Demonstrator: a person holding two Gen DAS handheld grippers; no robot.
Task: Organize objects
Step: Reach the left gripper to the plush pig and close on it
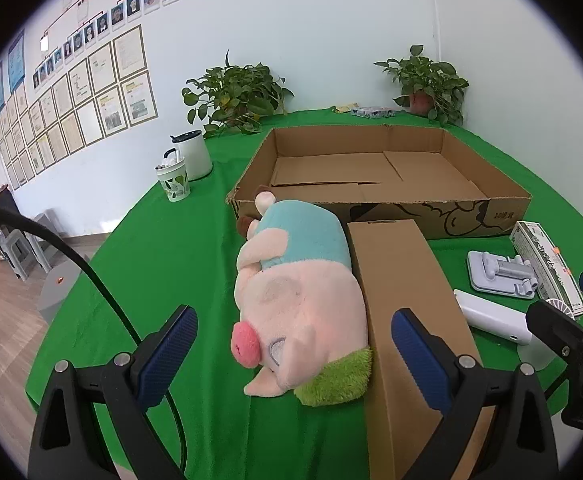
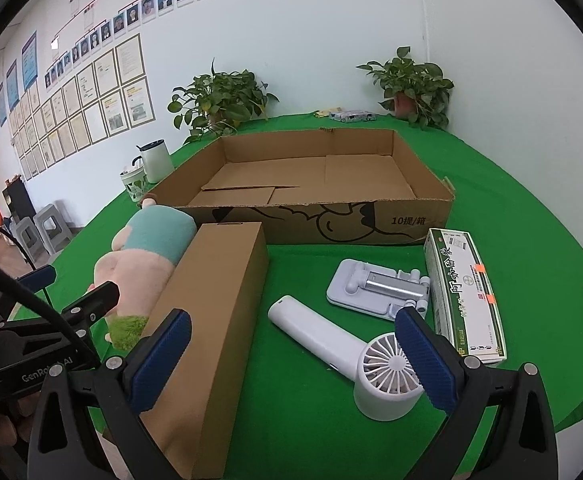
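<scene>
Awaiting sorting: plush pig [image 1: 299, 304] lay on green counter [image 1: 171, 264], touching tall brown carton [image 1: 403, 312]; empty cardboard tray [image 1: 371, 168] behind, likely destination. Left hand-held gripper [image 1: 295, 360] wide, straddling pig; right hand-held gripper [image 2: 291, 364] wide over handheld fan [image 2: 347, 348].

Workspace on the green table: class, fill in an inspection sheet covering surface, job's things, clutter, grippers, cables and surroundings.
Surface: green cloth covers the table.
Job's things: open cardboard tray, nothing in it; plush pig lying against the long brown box; white handheld fan, grey folding stand and green-white carton lie on the cloth.
Clutter: white kettle, patterned cup, packets at the far edge.
Grippers: left gripper open, at the pig; right gripper open, empty.
Cables: black cable beside the left gripper.
Surroundings: two potted plants, framed papers on the wall.
</scene>
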